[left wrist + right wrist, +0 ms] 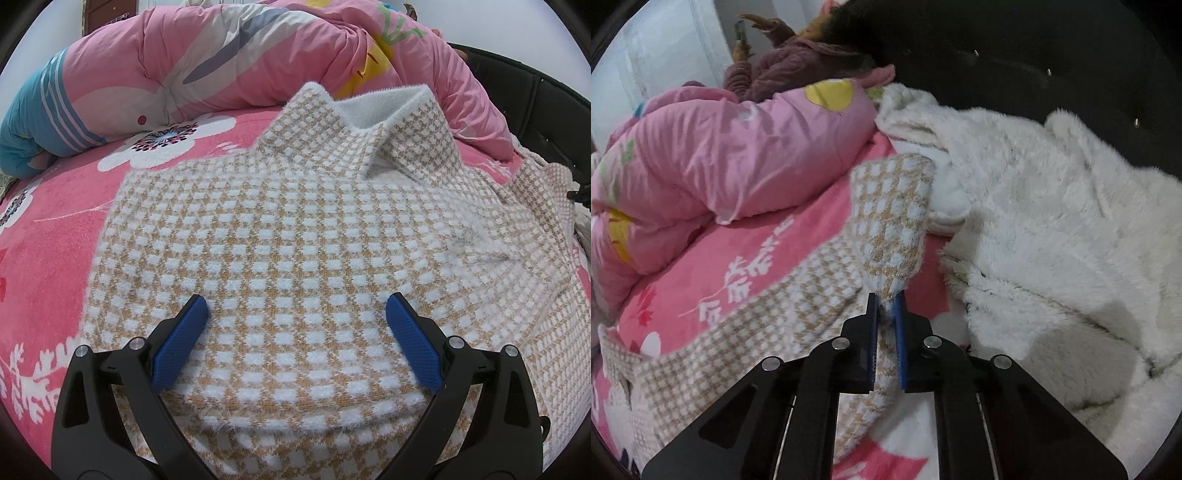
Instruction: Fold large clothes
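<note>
Spread across the pink floral bedsheet [55, 236], with a bunched pink quilt [221, 59] at the far side and a white fluffy blanket [1052, 221] heaped to the right: a tan-and-white checked sweater [280, 236], body flat, collar [369, 125] pointing to the far side, one sleeve [890, 221] trailing off to the right. Poised low over the near part of the sweater's body, the left gripper [297, 314], blue pads [184, 343] spread wide with nothing pinched between them. Clamped tight on the sleeve just behind its cuff, the right gripper [886, 299], fabric bunched between its nearly meeting pads.
</note>
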### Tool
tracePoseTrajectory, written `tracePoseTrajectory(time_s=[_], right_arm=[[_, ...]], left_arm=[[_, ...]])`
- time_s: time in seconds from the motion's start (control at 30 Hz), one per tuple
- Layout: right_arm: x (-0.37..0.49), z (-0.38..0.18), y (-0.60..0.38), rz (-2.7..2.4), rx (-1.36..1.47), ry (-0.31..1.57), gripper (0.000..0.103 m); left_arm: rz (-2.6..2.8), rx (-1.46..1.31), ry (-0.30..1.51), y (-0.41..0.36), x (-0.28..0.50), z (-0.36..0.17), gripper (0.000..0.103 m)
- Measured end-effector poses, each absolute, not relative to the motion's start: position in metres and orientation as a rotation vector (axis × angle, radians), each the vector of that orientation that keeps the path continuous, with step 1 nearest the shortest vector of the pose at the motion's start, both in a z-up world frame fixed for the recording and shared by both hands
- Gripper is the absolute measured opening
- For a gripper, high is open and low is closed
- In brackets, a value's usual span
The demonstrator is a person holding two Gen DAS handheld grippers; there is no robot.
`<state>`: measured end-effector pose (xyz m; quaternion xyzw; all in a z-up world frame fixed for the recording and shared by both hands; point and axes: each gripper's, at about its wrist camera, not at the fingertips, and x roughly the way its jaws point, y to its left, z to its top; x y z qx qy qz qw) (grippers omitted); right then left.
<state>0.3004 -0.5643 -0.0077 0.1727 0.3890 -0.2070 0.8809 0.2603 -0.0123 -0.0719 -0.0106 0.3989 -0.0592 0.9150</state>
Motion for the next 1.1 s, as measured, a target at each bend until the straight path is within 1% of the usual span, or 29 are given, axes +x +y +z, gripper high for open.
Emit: tracePoseTrajectory(time_s=[0.27,0.53,0.7,0.8,0.93,1.0,1.1], right_arm=[[0.266,0.065,-0.489,-0.332,0.168,0.715,0.008],[0.216,0.153,-0.372,-0.203,-0.003,0.589,0.008],[0.206,0.178,-0.302,-0.122,-0.067,0.547,0.008],[0.204,0.179,-0.258,-0.057,-0.078,0.536,0.008],[0.213,0.166,-0.193,0.056,-0.068,0.550,0.008],[0.219,0.149,-0.155,0.132,-0.057,0.569,0.008],[0.227,0.107,-0.094,0.265,-0.062,0.626,0.008]], left_arm=[[-0.138,-0.040,0.805,-0.008,0.261,-0.073,0.095],[-0.158,-0.067,0.788,-0.005,0.261,-0.074,0.095],[-0.173,-0.093,0.774,-0.002,0.259,-0.073,0.095],[-0.197,-0.133,0.753,0.005,0.256,-0.072,0.095],[-0.231,-0.243,0.680,0.025,0.246,-0.063,0.095],[-0.240,-0.294,0.660,0.037,0.238,-0.051,0.095],[-0.272,-0.316,0.662,0.055,0.213,-0.032,0.095]])
